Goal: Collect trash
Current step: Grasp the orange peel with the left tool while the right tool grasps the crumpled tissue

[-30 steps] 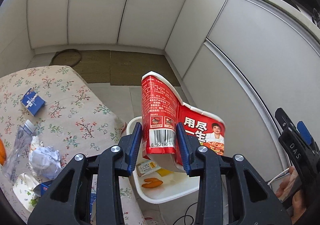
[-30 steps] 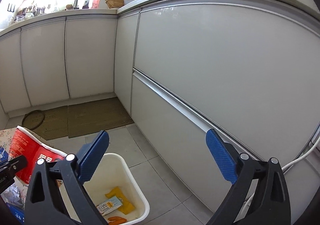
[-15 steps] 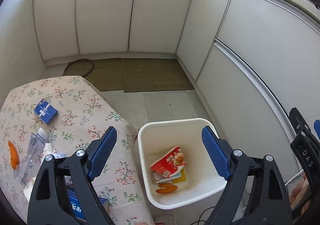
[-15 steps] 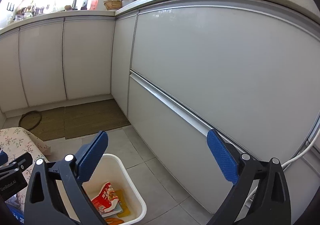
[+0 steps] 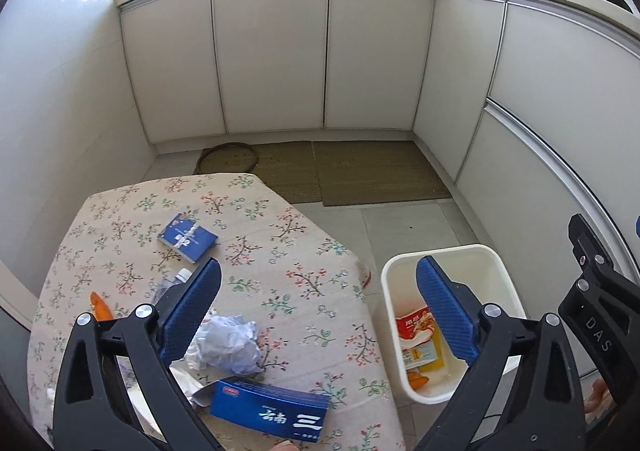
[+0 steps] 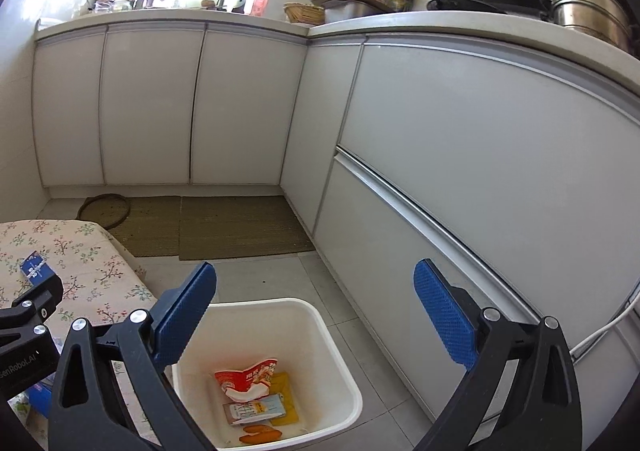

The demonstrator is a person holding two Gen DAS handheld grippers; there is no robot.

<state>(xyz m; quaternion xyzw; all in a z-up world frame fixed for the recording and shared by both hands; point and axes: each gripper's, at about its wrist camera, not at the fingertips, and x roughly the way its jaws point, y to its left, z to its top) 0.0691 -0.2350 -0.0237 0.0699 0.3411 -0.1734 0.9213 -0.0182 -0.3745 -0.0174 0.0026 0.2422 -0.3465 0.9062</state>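
Left gripper (image 5: 318,311) just spread wide, empty, above the table (image 5: 280,251) edge beside the bin (image 6: 320,315). Right gripper (image 6: 316,315) spread, empty, over bin. Red wrapper (image 6: 250,375) lying inside bin.

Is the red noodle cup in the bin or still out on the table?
In. The crumpled red noodle cup lies at the bottom of the white bin, on other wrappers, clear of both grippers.

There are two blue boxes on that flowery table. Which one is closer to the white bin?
The long blue box at the table's near edge, below the crumpled paper, lies closer to the white bin. The small blue box sits farther back.
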